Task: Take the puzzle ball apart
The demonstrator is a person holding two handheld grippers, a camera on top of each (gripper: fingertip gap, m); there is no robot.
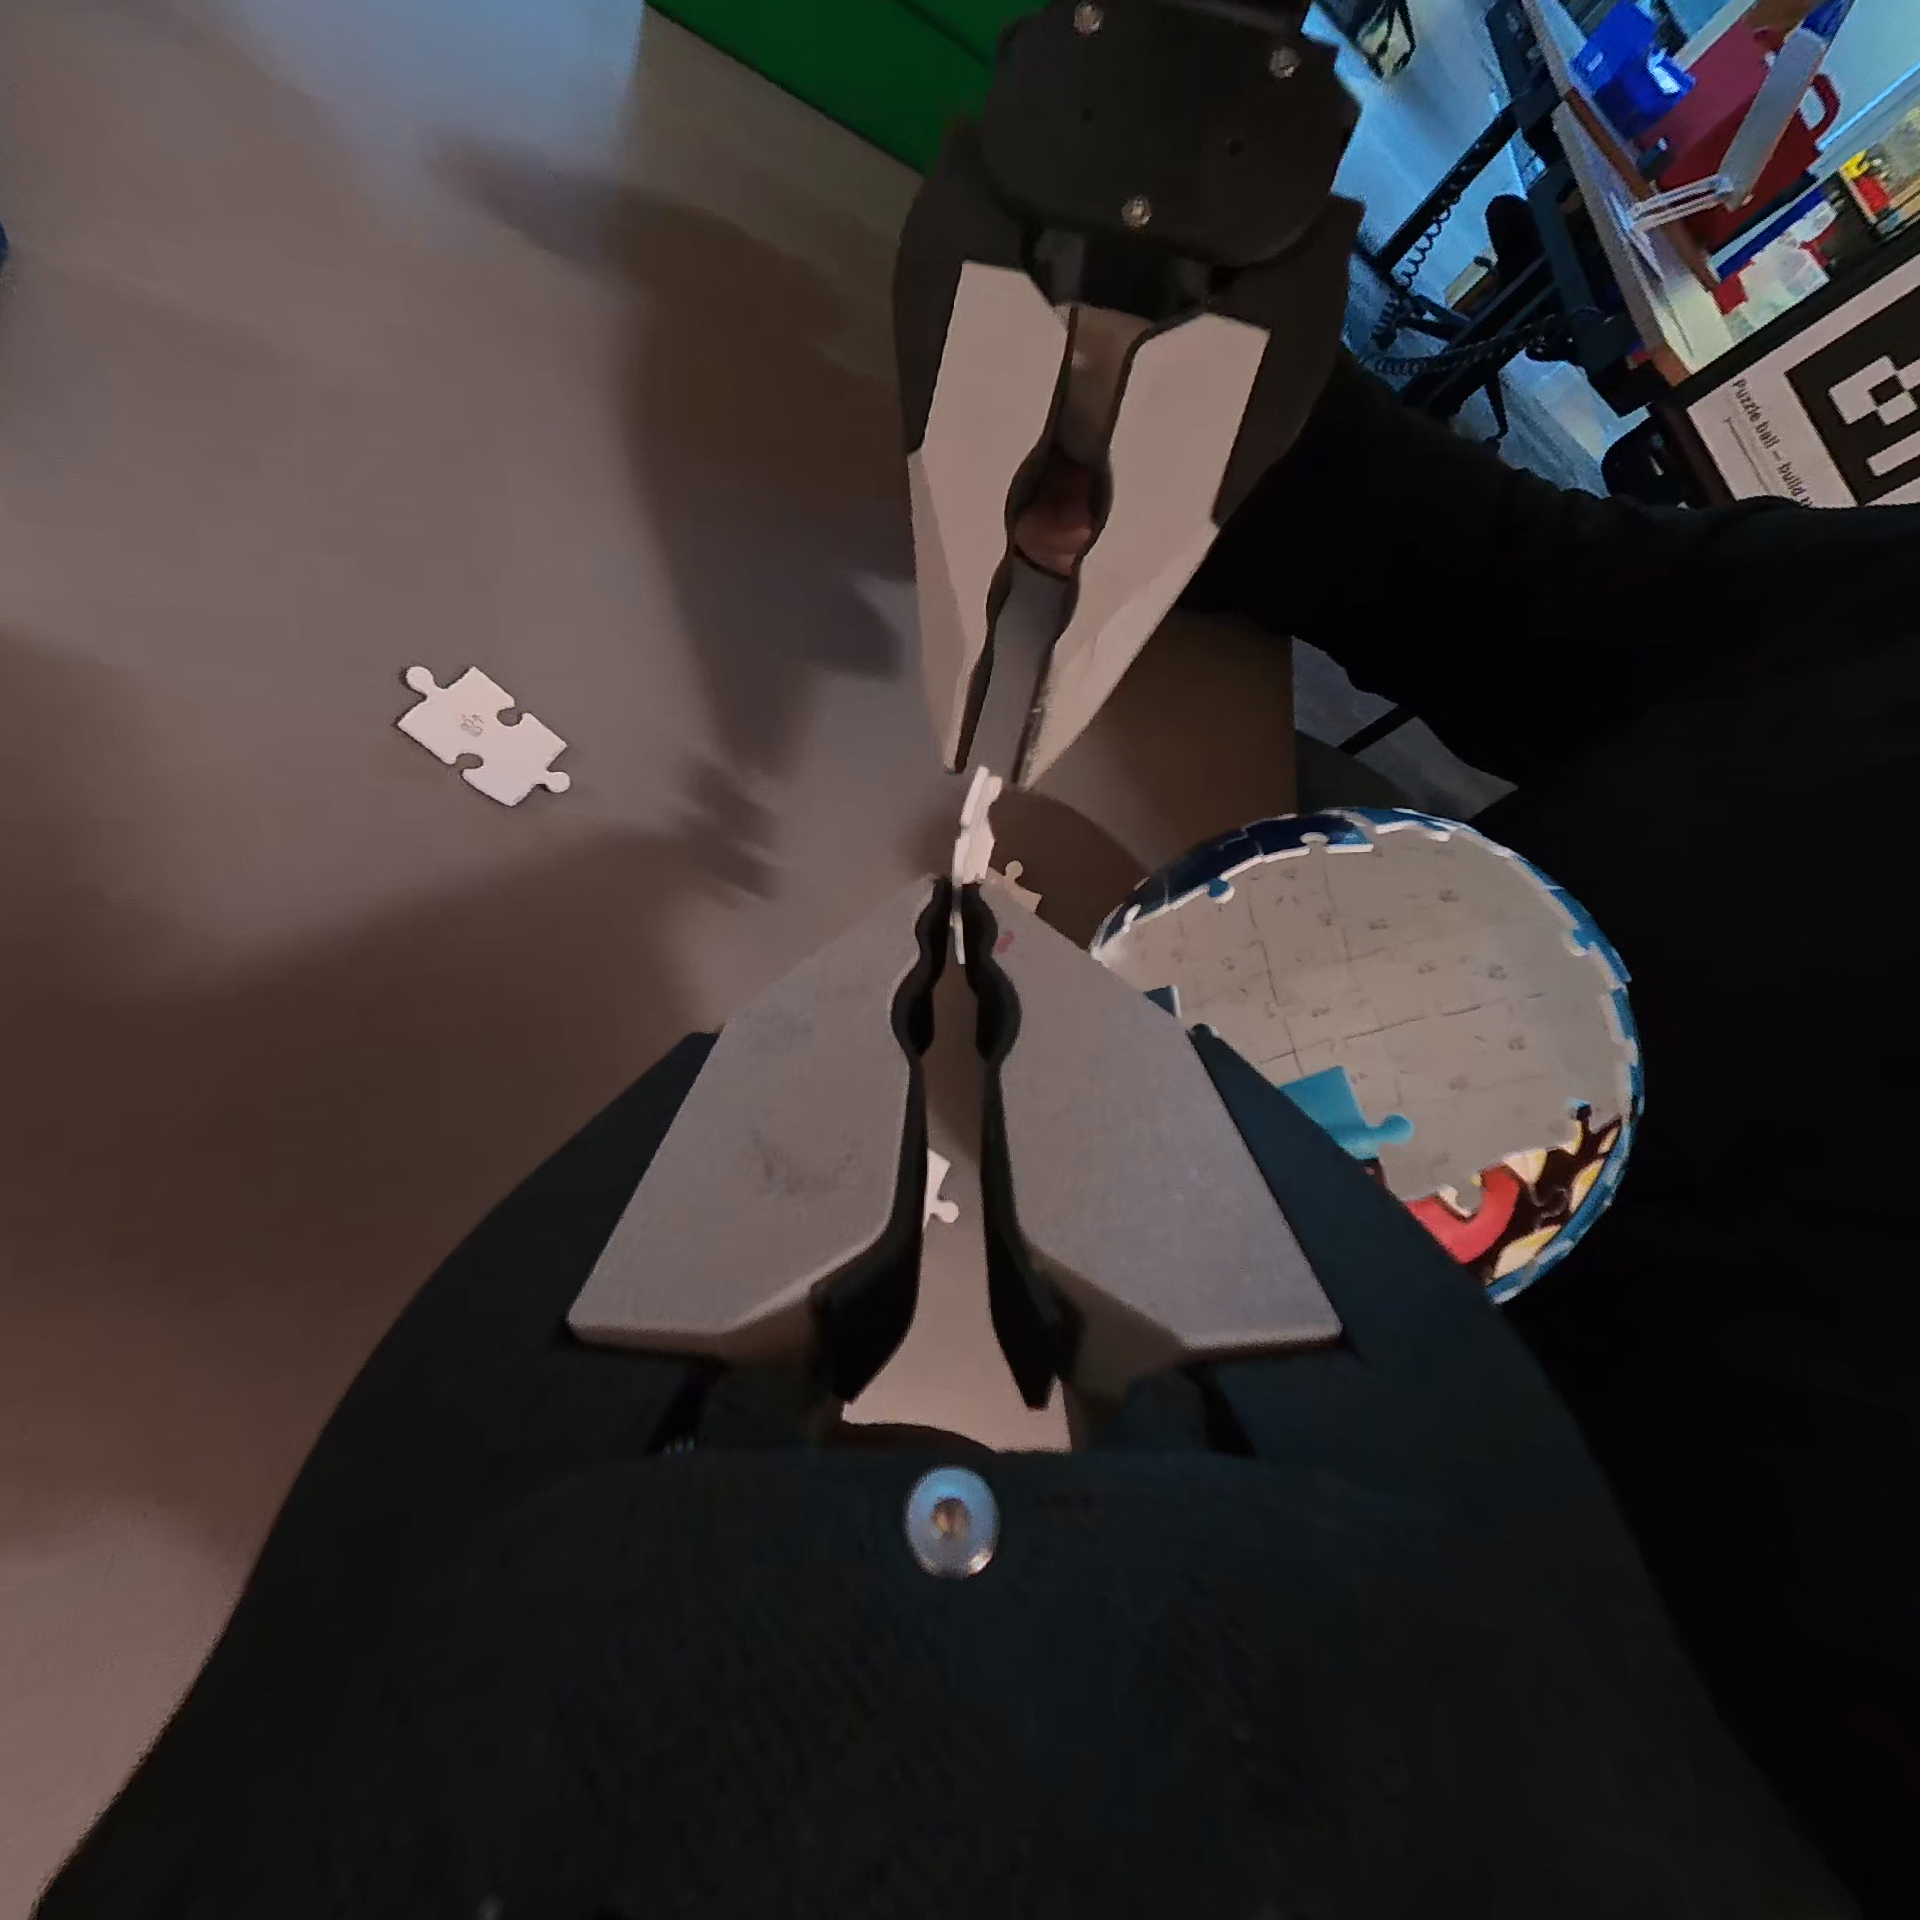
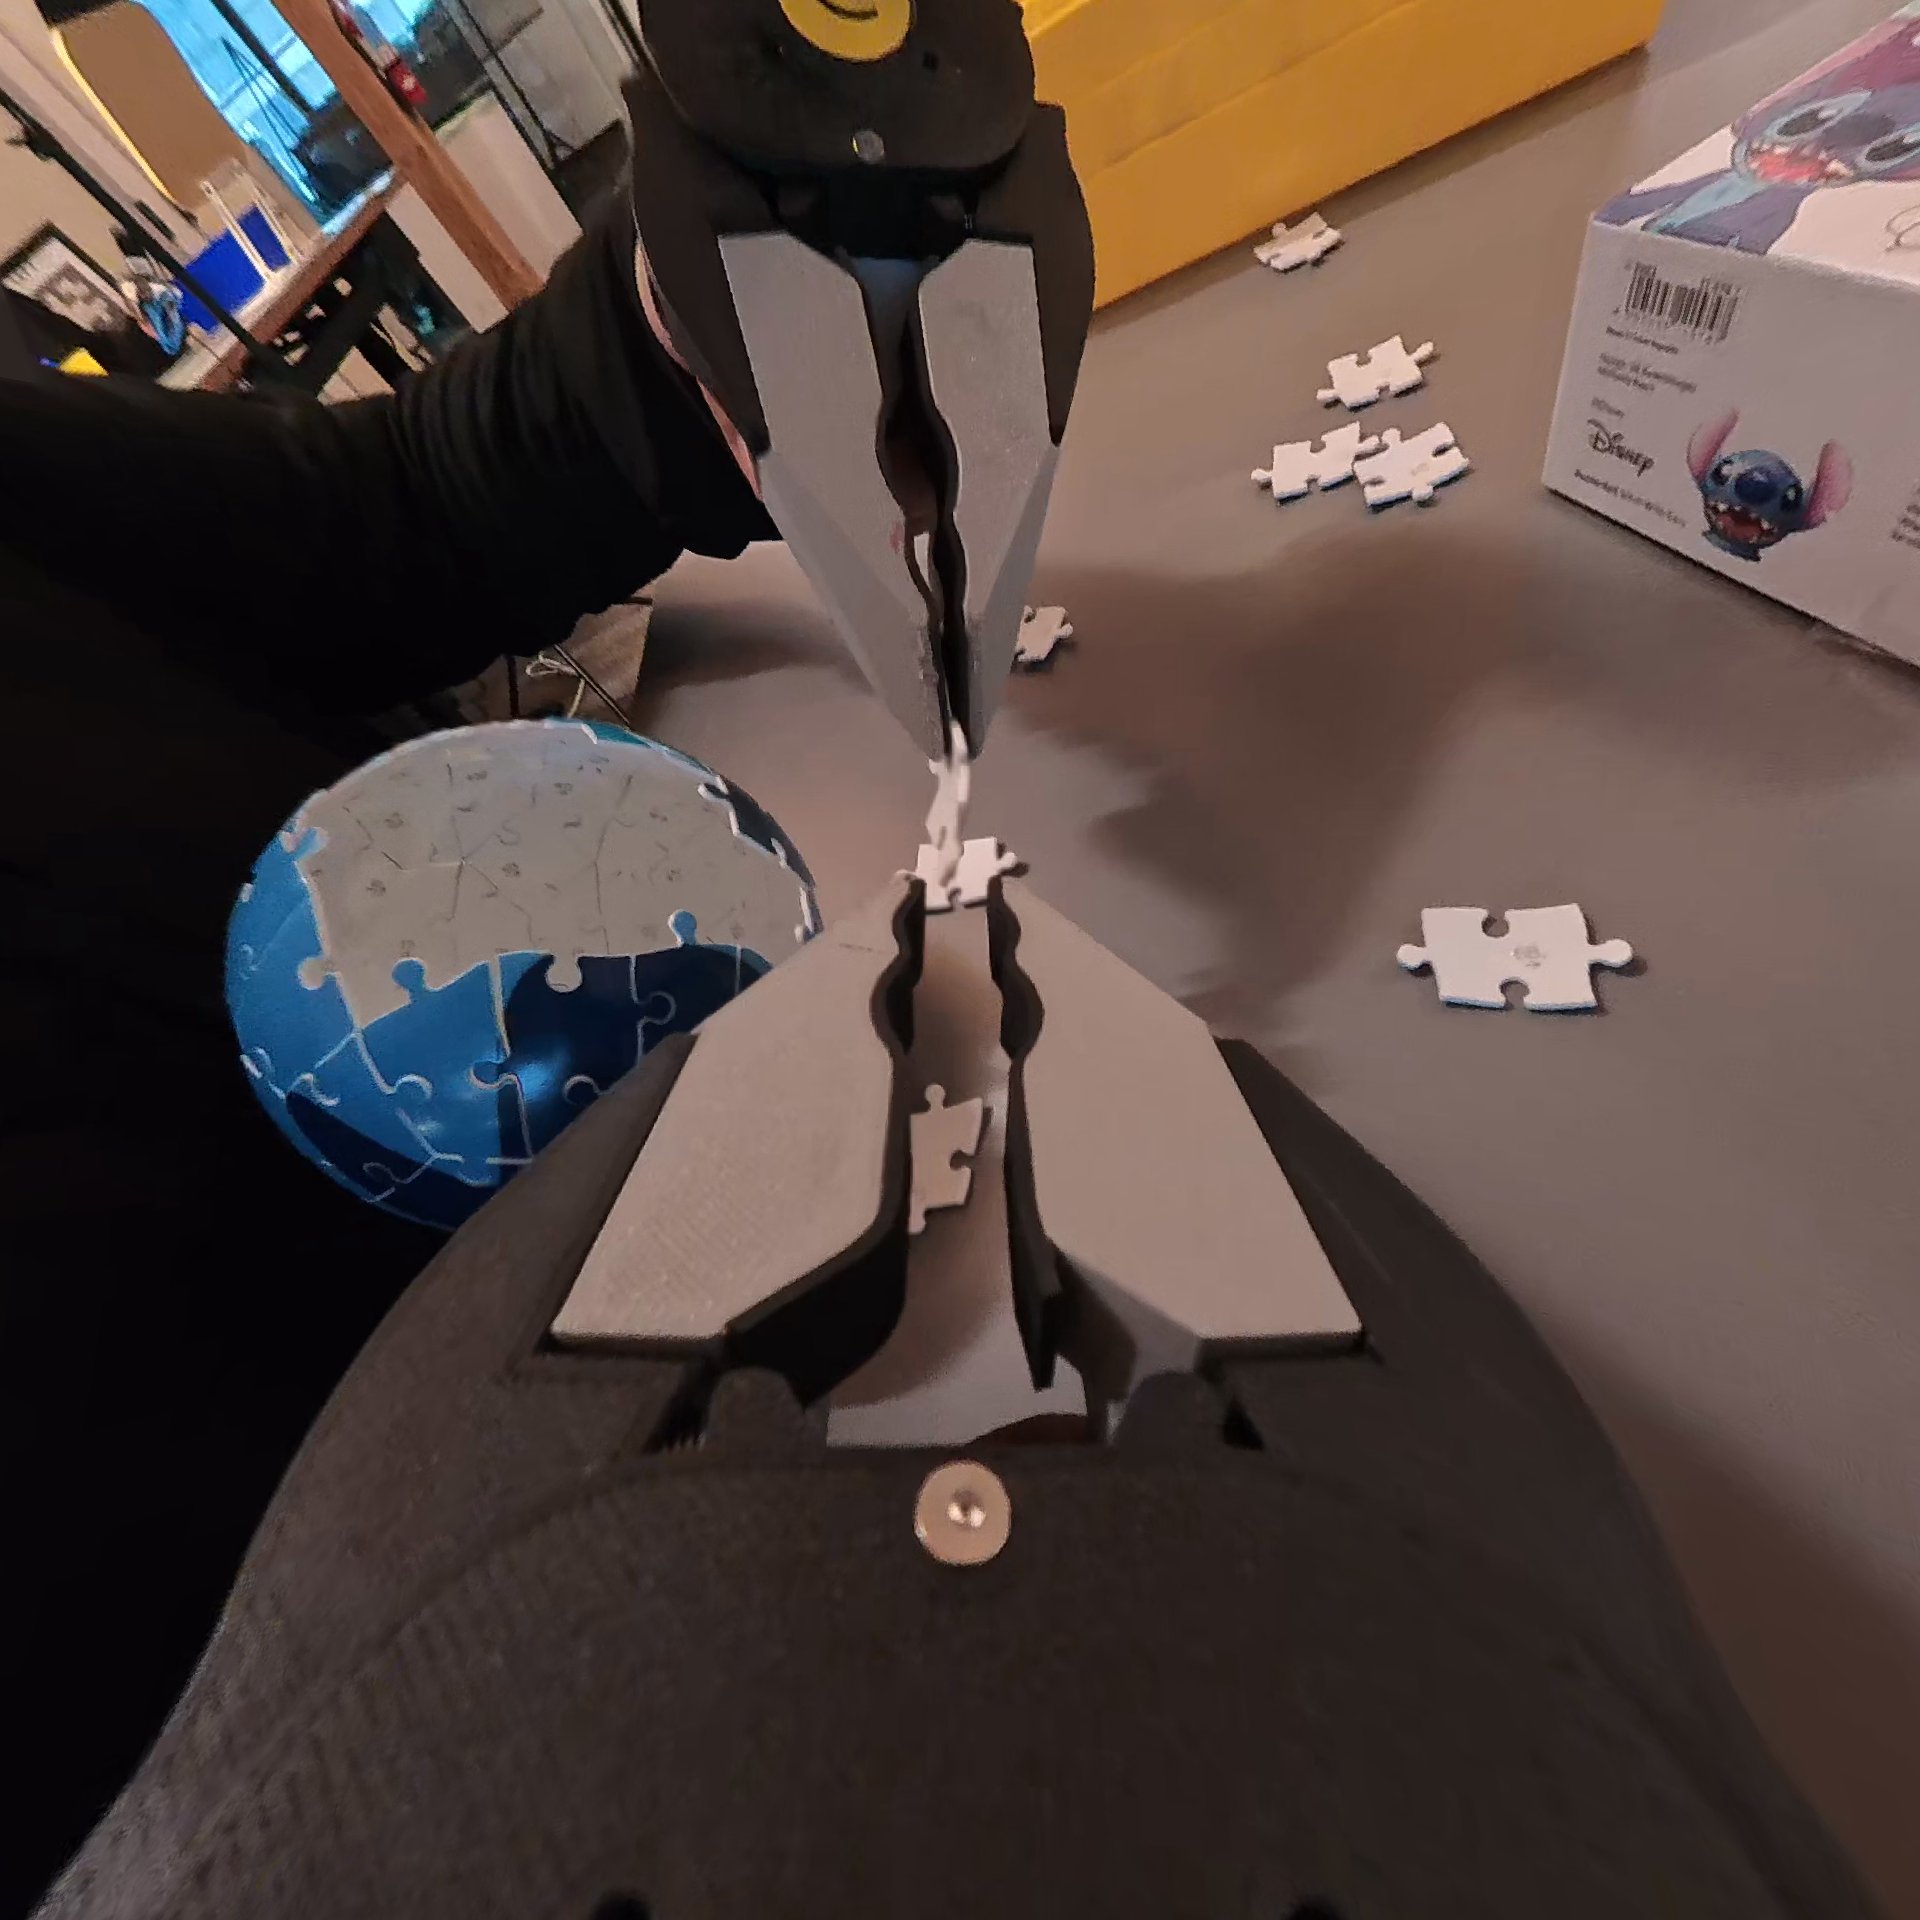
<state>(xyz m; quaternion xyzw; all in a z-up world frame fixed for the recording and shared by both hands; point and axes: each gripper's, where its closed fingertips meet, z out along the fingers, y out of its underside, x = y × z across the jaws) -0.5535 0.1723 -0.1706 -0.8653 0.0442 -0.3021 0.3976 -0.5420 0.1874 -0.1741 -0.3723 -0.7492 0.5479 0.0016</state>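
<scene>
Left gripper (image 1: 958, 902) clamped on a white piece strip (image 1: 977, 831) held above the desk (image 1: 260, 468); right gripper (image 2: 954, 896), jaws slightly apart, at its other end, prob. to split it. Half-dismantled puzzle ball (image 2: 499, 966) sits nr the desk's front edge.

Black grippers (image 1: 961, 914), grey fingers (image 1: 790, 1132), silver screw (image 1: 951, 1522), black sleeve (image 2: 416, 499).

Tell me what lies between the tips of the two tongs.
Linked white puzzle pieces bridge the gap from the left tongs to the right tongs; both wrist views show it.
</scene>
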